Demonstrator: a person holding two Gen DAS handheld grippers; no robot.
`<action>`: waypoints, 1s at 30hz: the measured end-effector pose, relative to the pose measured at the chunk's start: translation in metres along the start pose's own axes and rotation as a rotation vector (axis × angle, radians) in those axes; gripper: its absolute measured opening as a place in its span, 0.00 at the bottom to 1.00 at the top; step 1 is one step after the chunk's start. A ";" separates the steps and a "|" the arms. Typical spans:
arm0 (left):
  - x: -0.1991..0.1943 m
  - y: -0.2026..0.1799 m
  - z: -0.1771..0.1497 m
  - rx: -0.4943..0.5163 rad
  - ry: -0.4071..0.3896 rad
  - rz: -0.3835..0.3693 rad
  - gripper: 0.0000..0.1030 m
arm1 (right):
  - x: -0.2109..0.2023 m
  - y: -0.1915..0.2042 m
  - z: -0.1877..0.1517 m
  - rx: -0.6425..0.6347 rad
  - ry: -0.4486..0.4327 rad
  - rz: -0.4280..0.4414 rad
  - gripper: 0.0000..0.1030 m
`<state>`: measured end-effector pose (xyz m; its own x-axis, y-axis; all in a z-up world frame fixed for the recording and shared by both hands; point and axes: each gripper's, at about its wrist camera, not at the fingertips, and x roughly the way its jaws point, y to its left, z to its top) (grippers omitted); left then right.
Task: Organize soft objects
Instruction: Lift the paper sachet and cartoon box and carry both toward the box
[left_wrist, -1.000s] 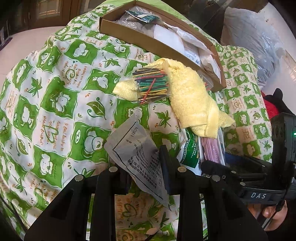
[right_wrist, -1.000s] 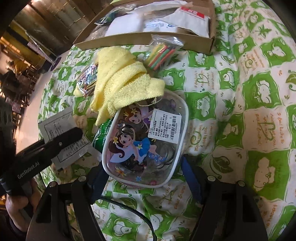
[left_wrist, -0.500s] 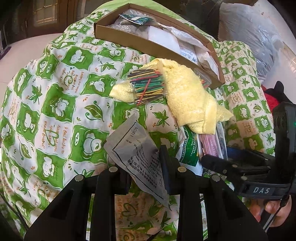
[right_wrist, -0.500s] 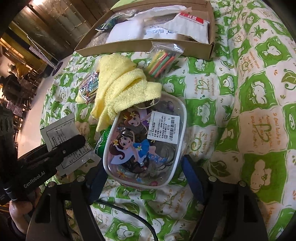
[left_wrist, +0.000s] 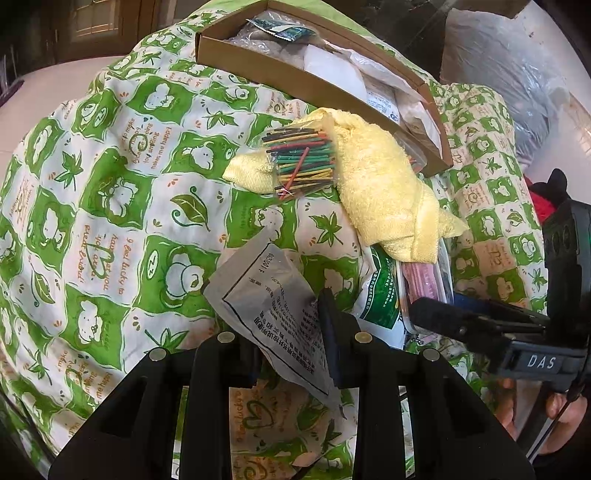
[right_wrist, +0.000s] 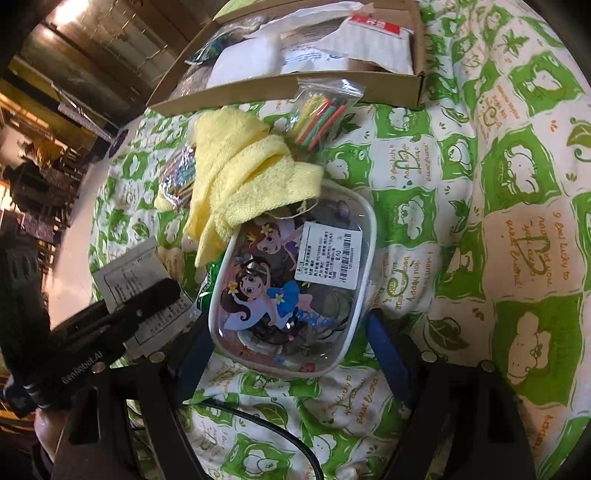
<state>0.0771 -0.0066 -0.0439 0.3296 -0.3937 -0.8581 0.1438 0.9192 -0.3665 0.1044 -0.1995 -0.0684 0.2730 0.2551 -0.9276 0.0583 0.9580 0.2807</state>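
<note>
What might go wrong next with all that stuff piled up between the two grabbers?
The yellow towel drapes over the cartoon pouch. The right gripper straddles the pouch, its jaws opening, so lifting it may drag the towel and the stick packets along. The left gripper pinches only part of the grey sachet, which might slip free.

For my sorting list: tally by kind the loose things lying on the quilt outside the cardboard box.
Yellow towel: 1
Bags of coloured sticks: 2
Clear cartoon pouch: 1
Grey printed packet: 1
Green-and-white packet: 1
Total: 6
</note>
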 end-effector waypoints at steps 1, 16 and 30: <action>0.000 0.000 0.000 -0.001 0.001 0.001 0.25 | 0.000 0.000 0.001 0.006 0.001 0.000 0.80; -0.003 -0.015 0.000 0.038 -0.020 0.028 0.25 | -0.007 -0.011 0.011 0.020 -0.051 -0.041 0.75; -0.024 -0.025 0.006 0.064 -0.062 -0.005 0.17 | -0.051 -0.020 0.007 0.017 -0.187 -0.038 0.75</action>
<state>0.0711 -0.0206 -0.0123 0.3851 -0.3998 -0.8318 0.2041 0.9159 -0.3458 0.0961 -0.2330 -0.0253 0.4436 0.1888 -0.8761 0.0873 0.9638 0.2520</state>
